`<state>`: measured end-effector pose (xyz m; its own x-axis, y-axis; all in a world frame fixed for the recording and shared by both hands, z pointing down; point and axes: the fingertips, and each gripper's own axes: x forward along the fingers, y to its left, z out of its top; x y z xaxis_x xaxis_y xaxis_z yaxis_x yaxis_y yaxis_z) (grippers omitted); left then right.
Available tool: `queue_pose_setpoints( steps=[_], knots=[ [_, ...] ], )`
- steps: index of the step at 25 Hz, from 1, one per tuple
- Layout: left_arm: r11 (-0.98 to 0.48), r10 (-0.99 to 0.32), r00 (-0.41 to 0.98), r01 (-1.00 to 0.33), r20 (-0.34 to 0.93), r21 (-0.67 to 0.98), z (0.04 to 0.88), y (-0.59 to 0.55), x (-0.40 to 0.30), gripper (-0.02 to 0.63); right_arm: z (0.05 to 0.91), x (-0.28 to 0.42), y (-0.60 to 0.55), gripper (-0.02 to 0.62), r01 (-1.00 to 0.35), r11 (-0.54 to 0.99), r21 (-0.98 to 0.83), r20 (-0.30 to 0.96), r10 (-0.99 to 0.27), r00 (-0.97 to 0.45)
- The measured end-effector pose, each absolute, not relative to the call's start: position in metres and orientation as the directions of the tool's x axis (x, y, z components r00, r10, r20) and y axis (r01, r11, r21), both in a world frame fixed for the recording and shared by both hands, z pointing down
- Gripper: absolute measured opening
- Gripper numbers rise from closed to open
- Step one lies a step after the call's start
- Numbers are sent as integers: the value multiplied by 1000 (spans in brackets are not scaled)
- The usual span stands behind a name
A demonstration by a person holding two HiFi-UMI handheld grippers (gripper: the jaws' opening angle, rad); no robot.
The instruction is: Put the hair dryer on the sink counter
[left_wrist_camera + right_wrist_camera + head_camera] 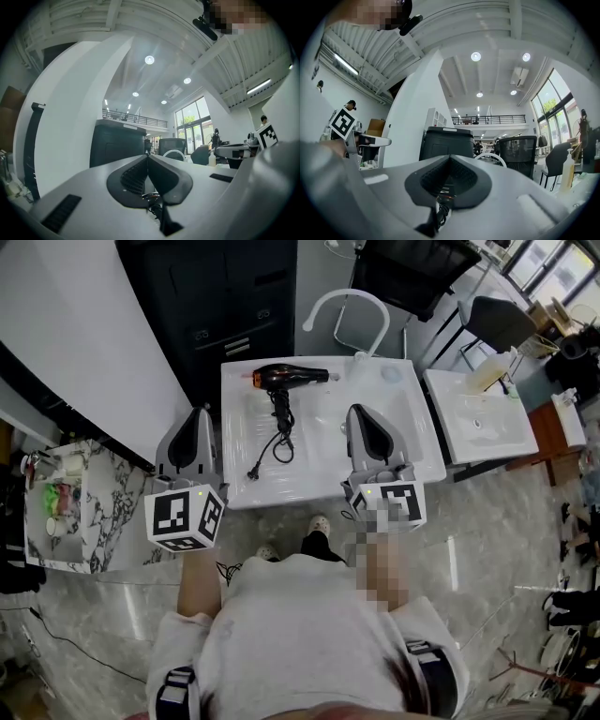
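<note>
Left hand-held gripper [201, 414]: jaws pressed together with nothing between them; it sits just beside the table's [323, 479] 8 o'clock edge and points toward 12 o'clock.
Right hand-held gripper [357, 412]: jaws pressed together and empty; it is over the table's 4 o'clock part and points toward 12 o'clock.
Hair dryer [286, 377]: lies on the white table at its 11 o'clock part, body along the 9-to-3 line, well apart from both grippers.
Cord [279, 435]: trails from the handle toward 6 o'clock, with the plug at 7 o'clock.
</note>
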<state>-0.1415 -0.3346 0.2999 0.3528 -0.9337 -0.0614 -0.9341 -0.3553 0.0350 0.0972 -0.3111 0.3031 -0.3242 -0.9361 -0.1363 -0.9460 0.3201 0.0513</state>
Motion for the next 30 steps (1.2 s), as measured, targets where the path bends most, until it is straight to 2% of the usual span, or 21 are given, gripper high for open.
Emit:
queue_pose_setpoints(
  steps=[13,30],
  knots=[
    [-361,-929,357,-932,-100,36,295,-313,-162,9,303,89,-285,11,-964,262,50,-148,-952,-267],
    [-343,-936,337,-938,-101,49,297,-307,-175,9,300,77,-279,11,-959,277,54,-152,-947,-282]
  ],
)
